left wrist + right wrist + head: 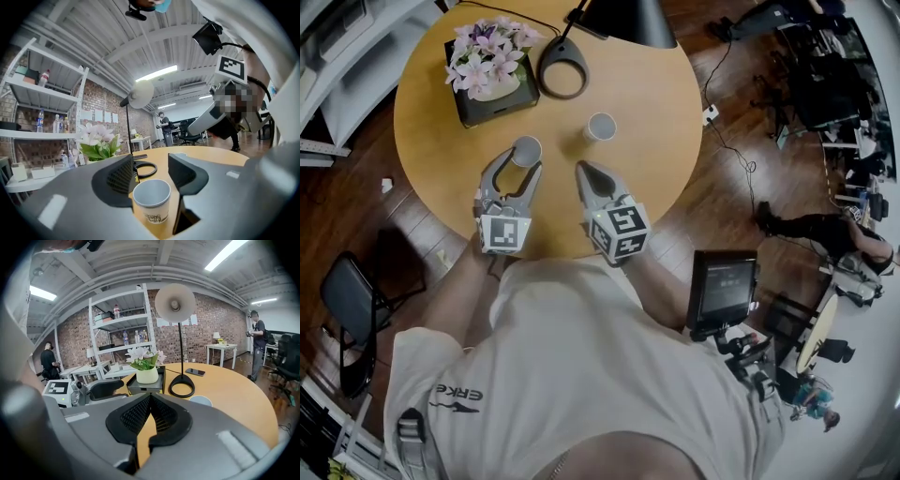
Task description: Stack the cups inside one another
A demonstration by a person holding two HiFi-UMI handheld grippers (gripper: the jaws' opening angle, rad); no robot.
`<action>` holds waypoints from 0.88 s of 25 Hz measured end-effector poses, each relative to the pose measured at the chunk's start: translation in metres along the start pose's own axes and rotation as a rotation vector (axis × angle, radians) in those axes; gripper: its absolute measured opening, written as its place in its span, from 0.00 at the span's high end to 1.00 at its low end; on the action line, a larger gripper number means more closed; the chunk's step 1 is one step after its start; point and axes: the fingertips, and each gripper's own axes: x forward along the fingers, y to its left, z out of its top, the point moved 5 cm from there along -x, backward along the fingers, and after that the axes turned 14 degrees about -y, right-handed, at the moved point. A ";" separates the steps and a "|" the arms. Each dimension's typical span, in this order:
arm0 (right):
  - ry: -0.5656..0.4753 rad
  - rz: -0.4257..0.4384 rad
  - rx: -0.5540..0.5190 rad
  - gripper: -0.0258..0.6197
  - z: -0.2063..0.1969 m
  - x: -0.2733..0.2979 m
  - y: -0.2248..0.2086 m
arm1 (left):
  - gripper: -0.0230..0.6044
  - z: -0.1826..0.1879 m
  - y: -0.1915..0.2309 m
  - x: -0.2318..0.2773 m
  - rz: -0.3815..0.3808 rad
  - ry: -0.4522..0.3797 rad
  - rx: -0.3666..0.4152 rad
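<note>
So the left gripper is clamped on a white paper cup by the near edge of the round wooden table. The right gripper sits just beside it, jaws pressed together with nothing in them. The second paper cup stands upright nearer the table's middle, just ahead of the right gripper, near the desk lamp's ring base.

The near cup is a small white paper cup with a faint printed mark on its side. It is upright with its mouth open and nothing inside, and the jaws of my left gripper grip it by its sides. The far cup is the same white kind and stands upright on the round wooden worktop. It stands apart from the first, to its right and a little farther from me.
</note>
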 end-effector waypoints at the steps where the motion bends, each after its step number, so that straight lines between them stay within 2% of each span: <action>1: -0.011 0.005 -0.001 0.94 0.003 -0.002 -0.001 | 0.61 0.005 -0.002 0.001 0.007 -0.008 0.008; 6: -0.055 0.028 0.008 0.94 0.011 -0.012 -0.023 | 0.79 0.024 -0.022 0.010 0.064 -0.006 0.037; 12: -0.093 0.073 0.030 0.94 0.013 -0.031 -0.078 | 0.95 0.036 -0.063 0.039 0.127 0.018 0.077; 15: -0.114 0.090 0.040 0.94 0.019 -0.044 -0.110 | 0.96 0.042 -0.089 0.056 0.154 0.043 0.066; 22: -0.155 0.136 0.064 0.94 0.022 -0.058 -0.166 | 0.96 0.053 -0.131 0.094 0.193 0.047 0.110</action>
